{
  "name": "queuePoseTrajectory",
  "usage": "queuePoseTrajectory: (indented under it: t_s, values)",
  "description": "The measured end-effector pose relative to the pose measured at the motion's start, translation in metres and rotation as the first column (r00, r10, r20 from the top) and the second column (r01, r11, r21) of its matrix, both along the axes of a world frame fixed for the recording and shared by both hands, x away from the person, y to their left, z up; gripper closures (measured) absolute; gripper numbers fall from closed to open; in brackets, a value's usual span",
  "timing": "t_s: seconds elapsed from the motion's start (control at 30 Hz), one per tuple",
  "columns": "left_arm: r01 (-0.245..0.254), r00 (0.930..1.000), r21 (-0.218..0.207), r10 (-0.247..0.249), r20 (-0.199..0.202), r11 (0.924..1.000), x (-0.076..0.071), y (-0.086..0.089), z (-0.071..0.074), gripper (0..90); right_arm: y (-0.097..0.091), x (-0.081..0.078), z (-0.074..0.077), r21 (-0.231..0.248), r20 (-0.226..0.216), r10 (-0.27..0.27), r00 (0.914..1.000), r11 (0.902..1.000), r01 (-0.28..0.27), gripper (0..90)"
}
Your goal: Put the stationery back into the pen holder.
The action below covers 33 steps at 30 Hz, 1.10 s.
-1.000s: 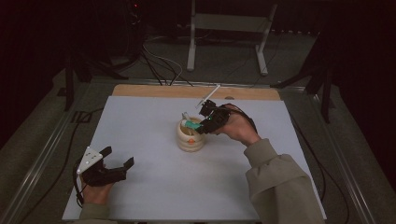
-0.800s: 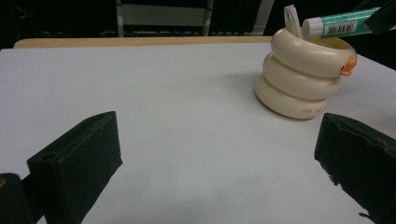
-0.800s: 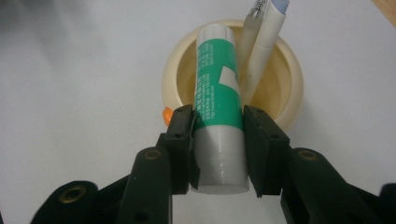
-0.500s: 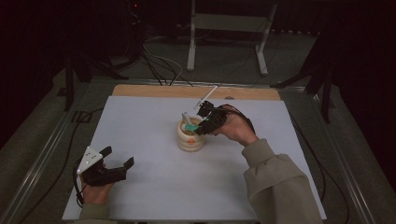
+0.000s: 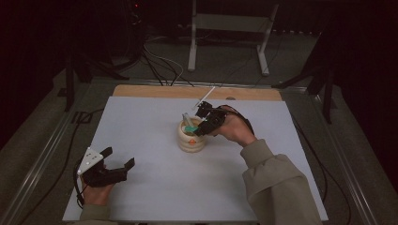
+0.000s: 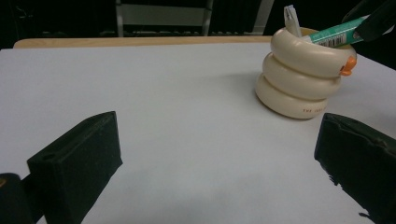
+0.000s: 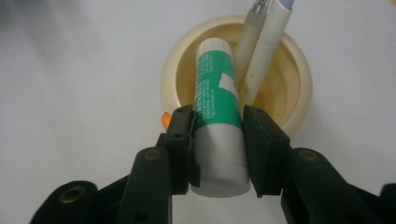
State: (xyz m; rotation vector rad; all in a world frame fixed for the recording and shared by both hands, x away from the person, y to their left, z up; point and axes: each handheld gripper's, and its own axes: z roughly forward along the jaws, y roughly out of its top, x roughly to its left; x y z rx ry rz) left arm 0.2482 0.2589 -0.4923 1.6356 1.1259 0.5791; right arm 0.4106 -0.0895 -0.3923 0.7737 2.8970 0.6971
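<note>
Your cup (image 5: pixel 191 138) sits on the desk (image 5: pixel 141 122) a bit right of the middle. The glue stick (image 7: pixel 218 135) leans into it at a tilt, lower end inside the cup, upper end sticking out over the rim between the jaws of your right gripper (image 5: pixel 202 123), which is just right of the cup. Two pens (image 7: pixel 261 42) stand in the cup on the far side of the stick. Your left gripper (image 5: pixel 104 169) is on the desk near the front left corner, well apart from the cup.

Surroundings: very dark beyond the white table (image 5: pixel 141 140).
Table light: dim, even, from above.
Shadows: soft, faint.
Focus: gripper views slightly soft near the jaws.
</note>
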Motion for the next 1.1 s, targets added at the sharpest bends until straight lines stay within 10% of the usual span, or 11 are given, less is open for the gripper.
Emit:
queuePoseTrajectory:
  t_s: [1.1]
  values:
    - [-0.001, 1.0000, 0.002, 0.001, 0.000, 1.0000, 0.0003, 0.0002, 0.0001, 1.0, 0.0076, 0.0028, -0.0037, -0.052, -0.001, -0.030, 0.9995, 0.9982, 0.030, 64.4]
